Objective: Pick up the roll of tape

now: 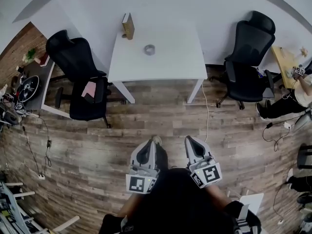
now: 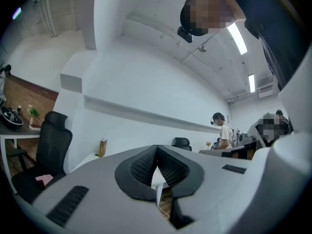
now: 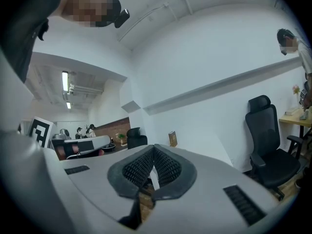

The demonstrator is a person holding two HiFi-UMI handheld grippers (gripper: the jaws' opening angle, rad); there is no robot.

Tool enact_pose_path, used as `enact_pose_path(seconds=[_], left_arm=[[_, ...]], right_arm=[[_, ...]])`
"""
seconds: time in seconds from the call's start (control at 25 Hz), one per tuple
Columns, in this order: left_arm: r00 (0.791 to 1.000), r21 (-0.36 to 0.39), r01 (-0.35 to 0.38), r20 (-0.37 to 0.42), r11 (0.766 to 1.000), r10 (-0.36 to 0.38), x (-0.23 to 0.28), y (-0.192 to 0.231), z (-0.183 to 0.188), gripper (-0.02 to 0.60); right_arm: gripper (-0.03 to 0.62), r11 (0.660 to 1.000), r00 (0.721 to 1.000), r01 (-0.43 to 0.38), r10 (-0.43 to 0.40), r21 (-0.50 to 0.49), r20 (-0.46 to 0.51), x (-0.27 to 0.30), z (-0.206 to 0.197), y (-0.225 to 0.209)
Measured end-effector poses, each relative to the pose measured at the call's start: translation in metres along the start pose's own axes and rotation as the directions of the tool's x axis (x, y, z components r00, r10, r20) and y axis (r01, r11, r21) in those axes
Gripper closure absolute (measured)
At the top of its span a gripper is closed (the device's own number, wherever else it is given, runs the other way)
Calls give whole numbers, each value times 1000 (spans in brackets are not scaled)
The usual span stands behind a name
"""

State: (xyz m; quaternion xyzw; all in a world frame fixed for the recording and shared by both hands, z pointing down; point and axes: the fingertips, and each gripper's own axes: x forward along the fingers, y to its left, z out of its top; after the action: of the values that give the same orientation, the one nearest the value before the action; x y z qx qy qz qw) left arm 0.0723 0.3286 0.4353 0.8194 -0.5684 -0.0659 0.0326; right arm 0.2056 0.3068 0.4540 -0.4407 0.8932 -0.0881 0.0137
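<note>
A person holds two tools low over a wooden floor [image 1: 97, 145], both aimed toward a white worktop [image 1: 170, 65] well ahead of them. The left tool [image 1: 152, 142] has its jaws pressed together at the tips with nothing between them, as its own view confirms [image 2: 157, 148]. The right tool [image 1: 189, 140] just beside it is likewise closed and empty [image 3: 154, 147]. The roll of tape [image 1: 149, 49] lies flat near the middle of the worktop, far beyond both tools and untouched. A small brown book [image 1: 127, 26] stands upright at the worktop's far edge, beyond the tape and slightly to its left. One black office chair [image 1: 80, 82] sits off the worktop's left side, and a second black chair [image 1: 248, 57] off its right.
</note>
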Motion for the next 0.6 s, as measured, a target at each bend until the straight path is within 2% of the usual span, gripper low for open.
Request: enact_pose_path(seconds=[0.2, 0.36, 0.44, 0.6], left_arm=[[1000, -53, 11, -27, 999, -12, 49, 51, 4, 558], [999, -14, 33, -15, 999, -34, 83, 94, 6, 558], [999, -44, 25, -21, 999, -26, 97, 112, 7, 558], [999, -42, 27, -29, 999, -28, 111, 143, 5, 558]], right_arm=[[580, 1000, 1000, 19, -19, 17, -18, 69, 5, -8], [580, 1000, 1000, 24, -24, 12, -18, 122, 14, -12], [580, 1000, 1000, 27, -26, 10, -17, 145, 16, -15], [580, 999, 999, 36, -36, 5, -13, 179, 19, -16]])
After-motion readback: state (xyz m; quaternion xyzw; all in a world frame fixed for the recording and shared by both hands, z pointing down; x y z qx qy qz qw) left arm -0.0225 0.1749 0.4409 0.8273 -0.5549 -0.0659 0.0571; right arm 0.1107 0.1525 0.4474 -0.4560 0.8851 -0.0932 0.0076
